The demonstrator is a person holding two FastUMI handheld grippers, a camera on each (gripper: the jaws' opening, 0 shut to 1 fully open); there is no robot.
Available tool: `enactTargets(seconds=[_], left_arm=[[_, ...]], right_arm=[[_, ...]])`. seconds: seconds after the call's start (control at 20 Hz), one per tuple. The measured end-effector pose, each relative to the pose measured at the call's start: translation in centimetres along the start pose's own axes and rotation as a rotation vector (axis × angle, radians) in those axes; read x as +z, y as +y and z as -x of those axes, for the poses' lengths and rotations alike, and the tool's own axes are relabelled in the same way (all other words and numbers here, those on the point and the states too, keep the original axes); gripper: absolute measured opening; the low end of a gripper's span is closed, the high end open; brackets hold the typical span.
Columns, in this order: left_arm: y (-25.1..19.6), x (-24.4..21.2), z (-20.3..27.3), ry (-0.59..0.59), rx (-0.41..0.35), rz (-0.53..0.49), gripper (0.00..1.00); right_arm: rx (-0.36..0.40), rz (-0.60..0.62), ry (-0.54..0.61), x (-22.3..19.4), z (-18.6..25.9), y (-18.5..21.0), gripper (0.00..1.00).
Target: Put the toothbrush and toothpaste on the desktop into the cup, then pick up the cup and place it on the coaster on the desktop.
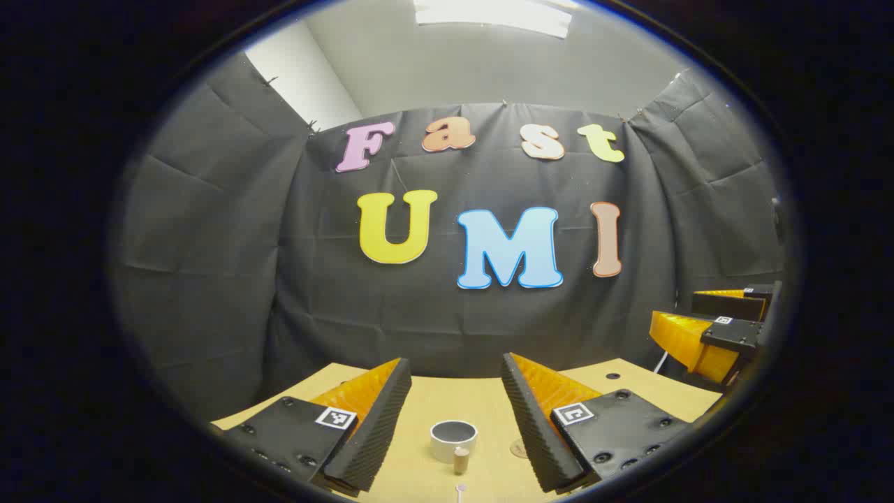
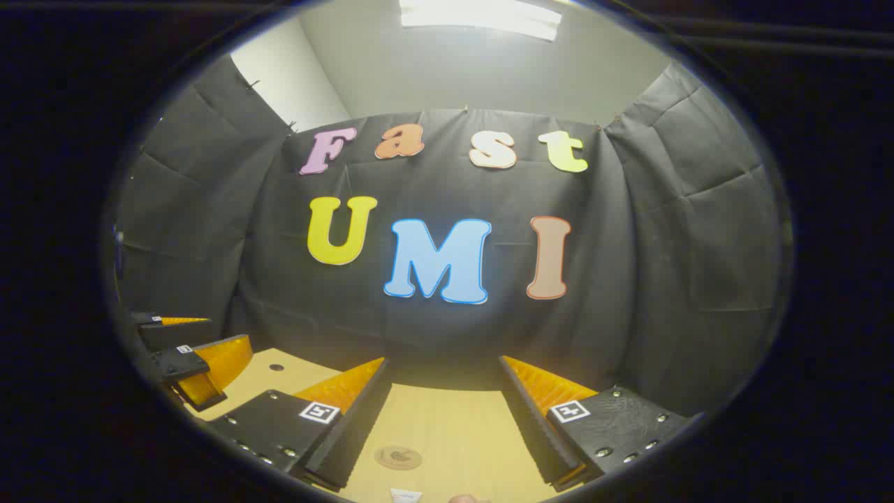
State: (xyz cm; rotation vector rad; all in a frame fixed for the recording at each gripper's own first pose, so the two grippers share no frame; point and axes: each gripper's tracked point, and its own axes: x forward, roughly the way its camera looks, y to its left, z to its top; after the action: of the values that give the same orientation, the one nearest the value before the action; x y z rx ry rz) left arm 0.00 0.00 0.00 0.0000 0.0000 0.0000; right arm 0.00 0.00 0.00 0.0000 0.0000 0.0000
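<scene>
A white cup with a dark inside stands upright on the wooden desktop, between and beyond the fingers of my left gripper, which is open and holds nothing. Just in front of the cup stands a small brown stub, and a thin white tip shows at the bottom edge; I cannot tell what either is. The round brown coaster lies flat between the fingers of my right gripper, also open and holding nothing. A sliver of the coaster shows right of the cup.
The black cloth wall closes off the desktop at the back. The right gripper appears far right in the left gripper view, and the left gripper far left in the right gripper view. A white scrap lies at the bottom edge.
</scene>
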Motion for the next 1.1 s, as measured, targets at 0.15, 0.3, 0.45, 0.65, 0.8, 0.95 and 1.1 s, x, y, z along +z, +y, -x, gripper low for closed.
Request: enactTargets(seconds=[0.15, 0.3, 0.45, 0.65, 0.8, 0.95, 1.1], left_arm=[[0.2, 0.1, 0.0, 0.007, 0.012, 0.013, 0.94], [0.1, 0.1, 0.1, 0.005, 0.012, 0.010, 0.95], [0.4, 0.5, 0.2, -0.004, 0.020, 0.004, 0.95], [0.5, 0.5, 0.6, -0.004, 0.023, 0.003, 0.95], [0.7, 0.3, 0.4, 0.003, 0.025, -0.005, 0.87], [0.6, -0.4, 0.2, 0.023, 0.024, -0.008, 0.87], [0.3, -1.7, 0.0, 0.063, 0.014, -0.030, 0.87]], right_arm=[[0.014, 0.005, 0.001, -0.2, -0.2, 0.2, 0.94], [0.024, 0.012, 0.016, -0.7, -0.6, 0.5, 0.93], [0.037, 0.014, 0.024, -1.0, -0.8, 0.8, 0.93], [0.047, 0.012, 0.017, -0.8, -1.0, 1.1, 0.94], [0.042, 0.011, 0.021, -1.0, -0.8, 1.0, 0.93], [0.038, 0.011, 0.037, -1.6, -0.7, 0.9, 0.93], [0.038, 0.005, 0.069, -2.4, -0.5, 0.7, 0.93]])
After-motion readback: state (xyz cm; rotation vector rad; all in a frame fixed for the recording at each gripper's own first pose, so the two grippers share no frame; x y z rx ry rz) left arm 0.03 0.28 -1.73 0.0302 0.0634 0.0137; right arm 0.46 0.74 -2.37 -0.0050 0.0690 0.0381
